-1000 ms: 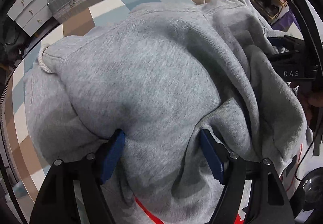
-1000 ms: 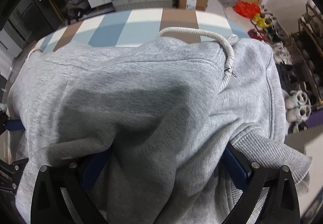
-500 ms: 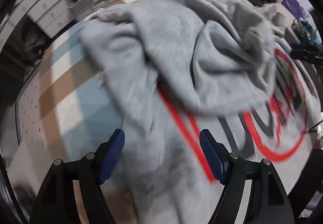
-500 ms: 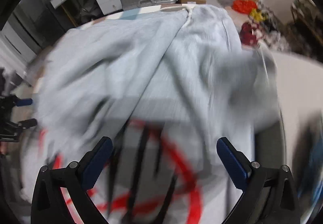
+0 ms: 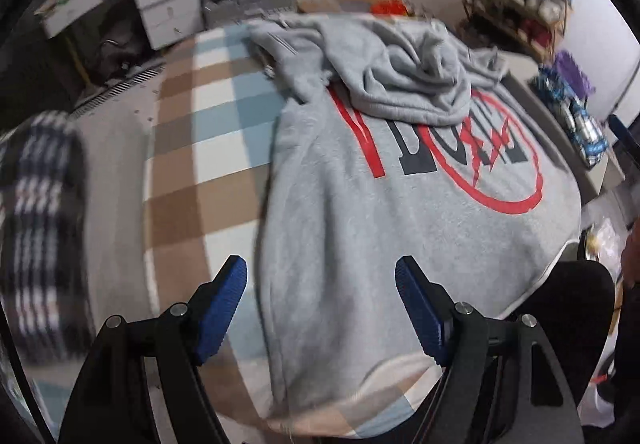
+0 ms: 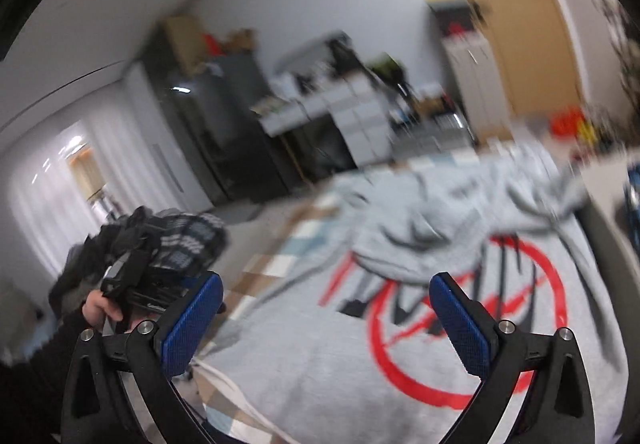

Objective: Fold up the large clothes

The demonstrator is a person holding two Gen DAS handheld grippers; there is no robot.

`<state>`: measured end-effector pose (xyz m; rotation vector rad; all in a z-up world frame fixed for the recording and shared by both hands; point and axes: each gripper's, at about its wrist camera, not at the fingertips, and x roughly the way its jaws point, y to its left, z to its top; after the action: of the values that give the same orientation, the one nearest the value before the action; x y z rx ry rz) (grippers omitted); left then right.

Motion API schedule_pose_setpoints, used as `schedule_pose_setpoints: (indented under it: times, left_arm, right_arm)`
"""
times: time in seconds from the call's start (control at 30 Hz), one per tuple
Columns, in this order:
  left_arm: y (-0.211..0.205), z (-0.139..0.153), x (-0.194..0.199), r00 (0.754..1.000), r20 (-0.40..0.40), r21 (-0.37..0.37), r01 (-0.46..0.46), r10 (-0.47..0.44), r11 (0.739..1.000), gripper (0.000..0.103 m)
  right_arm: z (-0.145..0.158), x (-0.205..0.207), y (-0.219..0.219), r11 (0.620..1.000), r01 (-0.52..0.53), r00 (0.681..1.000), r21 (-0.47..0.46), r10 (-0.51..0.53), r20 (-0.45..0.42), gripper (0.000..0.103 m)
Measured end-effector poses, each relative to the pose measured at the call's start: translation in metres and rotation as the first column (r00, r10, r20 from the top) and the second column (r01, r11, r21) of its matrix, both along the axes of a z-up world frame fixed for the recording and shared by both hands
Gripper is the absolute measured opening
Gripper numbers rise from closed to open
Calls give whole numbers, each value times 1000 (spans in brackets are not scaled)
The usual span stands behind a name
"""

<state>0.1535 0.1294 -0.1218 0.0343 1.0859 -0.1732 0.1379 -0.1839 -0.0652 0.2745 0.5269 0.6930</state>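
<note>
A grey hoodie (image 5: pixel 360 244) with a red and black print lies spread on the checked tablecloth (image 5: pixel 192 163). Its hood and upper part (image 5: pixel 408 83) are bunched over the top of the print. My left gripper (image 5: pixel 322 284) hangs open above the hoodie's near hem, with nothing between its blue pads. In the blurred right wrist view the hoodie (image 6: pixel 320 364) fills the lower right. My right gripper (image 6: pixel 328 308) stands open above it, also empty, and points more towards the room than the table.
A black-and-white checked garment (image 5: pixel 40 224) lies blurred at the table's left edge, and shows again as the checked garment (image 6: pixel 188 240). A person's hand (image 6: pixel 96 308) holds a black handle at lower left. White drawers (image 5: pixel 168 11) and a shoe rack (image 5: pixel 516 3) stand beyond the table.
Grey fabric that filled both views and lay between the fingers is now down on the table. Both grippers have pulled back and risen; the right one has tilted up towards the room.
</note>
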Motion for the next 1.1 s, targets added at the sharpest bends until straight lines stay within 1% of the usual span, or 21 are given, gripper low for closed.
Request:
schedule_pose_setpoints:
  times: [0.03, 0.1, 0.17, 0.23, 0.27, 0.3, 0.33, 0.37, 0.4, 0.47, 0.5, 0.6, 0.67, 0.73, 0.8, 0.9, 0.97, 1.0, 1.1]
  left_arm:
    - [4, 7, -7, 1000, 19, 4, -6, 6, 1000, 74]
    - [6, 10, -25, 997, 77, 21, -26, 24, 999, 74]
    - [8, 8, -37, 995, 92, 14, -31, 29, 999, 74]
    - [11, -1, -44, 997, 71, -15, -39, 40, 999, 74]
    - [14, -10, -46, 997, 50, -27, -50, 51, 998, 74]
    - [17, -18, -47, 997, 28, -29, -65, 66, 997, 74]
    - [19, -26, -47, 997, 7, -31, -77, 78, 997, 74]
    - [21, -31, -47, 996, -6, -33, -86, 86, 996, 74]
    - [24, -39, -47, 995, -24, -41, -100, 99, 994, 74]
    - [27, -49, -46, 993, -45, -57, -114, 111, 992, 74]
    - [27, -52, -45, 992, -50, -55, -120, 117, 991, 74]
    - [19, -59, -44, 995, -47, -3, -89, 89, 996, 74]
    - [10, -63, -44, 996, -49, 39, -68, 70, 997, 74]
    - [3, -72, -43, 996, -72, 88, -36, 43, 996, 74]
    - [-1, -78, -45, 996, -88, 118, -15, 25, 993, 74]
    - [-6, -80, -52, 996, -93, 152, 23, -9, 988, 74]
    - [-7, -79, -56, 995, -93, 159, 33, -18, 987, 74]
    - [-6, -78, -59, 996, -89, 164, 35, -20, 986, 74]
    - [-2, -75, -67, 997, -75, 174, 24, -11, 984, 74]
  right_arm:
    - [6, -13, 7, 1000, -6, 998, 3, 6, 55, 103]
    - [16, -32, 18, 1000, -12, 986, -5, 12, 167, 103]
    - [21, -47, 31, 999, 17, 963, -31, -8, 270, 103]
    - [18, -55, 40, 996, 59, 936, -65, -32, 351, 103]
    - [14, -57, 46, 993, 77, 926, -91, -37, 376, 103]
    - [9, -57, 49, 991, 87, 924, -104, -41, 380, 103]
    - [2, -55, 52, 989, 94, 927, -116, -44, 372, 103]
    - [-7, -50, 52, 989, 90, 937, -117, -44, 345, 103]
    - [-12, -48, 51, 990, 82, 947, -114, -42, 318, 103]
    - [-20, -37, 46, 993, 52, 972, -104, -26, 235, 103]
    - [-23, -37, 41, 995, 43, 975, -90, -22, 223, 103]
    - [-29, -29, 36, 994, 56, 983, -93, -39, 178, 103]
    - [-32, -22, 32, 998, 35, 991, -56, -28, 130, 103]
    - [-36, -20, 32, 998, 11, 997, -62, -6, 83, 103]
    - [-42, -23, 35, 996, 4, 998, -94, 3, 69, 103]
    - [-42, -34, 38, 991, -3, 993, -135, 19, 113, 103]
    - [-44, -40, 43, 987, -15, 990, -162, 38, 135, 103]
    - [-46, -39, 46, 985, -30, 990, -170, 52, 128, 103]
    - [-58, -34, 68, 969, -121, 989, -217, 136, 54, 103]
